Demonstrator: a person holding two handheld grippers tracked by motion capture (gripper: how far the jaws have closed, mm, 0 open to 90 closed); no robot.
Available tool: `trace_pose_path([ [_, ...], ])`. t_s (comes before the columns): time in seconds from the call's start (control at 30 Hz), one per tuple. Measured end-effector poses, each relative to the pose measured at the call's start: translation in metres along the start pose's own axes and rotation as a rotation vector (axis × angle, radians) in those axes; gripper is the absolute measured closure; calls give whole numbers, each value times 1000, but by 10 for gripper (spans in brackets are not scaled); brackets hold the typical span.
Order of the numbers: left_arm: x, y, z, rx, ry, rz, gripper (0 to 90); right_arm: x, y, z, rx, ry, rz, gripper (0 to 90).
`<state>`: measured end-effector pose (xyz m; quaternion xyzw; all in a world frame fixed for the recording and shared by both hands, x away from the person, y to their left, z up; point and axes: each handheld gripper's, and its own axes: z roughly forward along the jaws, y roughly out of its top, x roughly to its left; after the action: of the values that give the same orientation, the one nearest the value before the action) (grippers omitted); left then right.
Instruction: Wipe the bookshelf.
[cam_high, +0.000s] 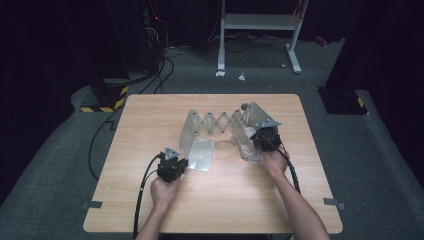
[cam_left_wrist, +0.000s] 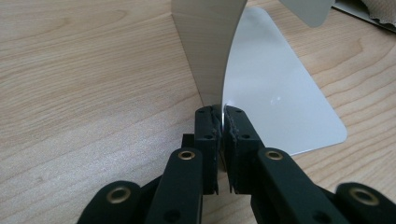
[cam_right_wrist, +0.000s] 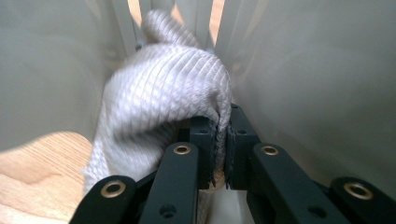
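An extendable metal rack (cam_high: 215, 125) stands near the middle of the wooden worktop (cam_high: 150, 130): upright end plates joined by a scissor lattice (cam_high: 216, 122), each end plate bending into a flat foot that lies on the wood. The rack serves as the landmark here.

At the rack's left end, the left gripper (cam_left_wrist: 223, 122) has its fingers (cam_left_wrist: 208, 135) closed almost fully on the lower edge of the left end plate (cam_left_wrist: 205, 51), the thin sheet pinched between the pads. The plate's flat foot (cam_left_wrist: 280, 107) spreads over the worktop just beyond the fingers, to their right in the left gripper view. In the high view this gripper (cam_high: 175, 165) sits at the near left corner of the rack, with the person's left hand (cam_high: 164, 192) behind it.

At the rack's right end, two upright plates stand close together and form a narrow slot. A white ribbed cloth (cam_right_wrist: 163, 98) is bunched inside that slot, between the left wall (cam_right_wrist: 46, 70) and the right wall (cam_right_wrist: 317, 84). The right gripper (cam_right_wrist: 223, 130) reaches into the slot, its fingers (cam_right_wrist: 205, 140) nearly shut on a fold of the cloth at its near edge. In the high view the cloth (cam_high: 248, 147) shows as a pale bundle at the foot of the rack's right end, just beside the right gripper (cam_high: 264, 137) and the right hand (cam_high: 276, 161).
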<state>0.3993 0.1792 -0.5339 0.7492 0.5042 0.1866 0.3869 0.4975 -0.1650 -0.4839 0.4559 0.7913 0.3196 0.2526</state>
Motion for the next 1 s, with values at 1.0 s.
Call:
trace_pose_path([
  [1.0, -1, 0, 0, -2, 2, 2, 840, -12, 50, -67, -198, -47, 13, 849],
])
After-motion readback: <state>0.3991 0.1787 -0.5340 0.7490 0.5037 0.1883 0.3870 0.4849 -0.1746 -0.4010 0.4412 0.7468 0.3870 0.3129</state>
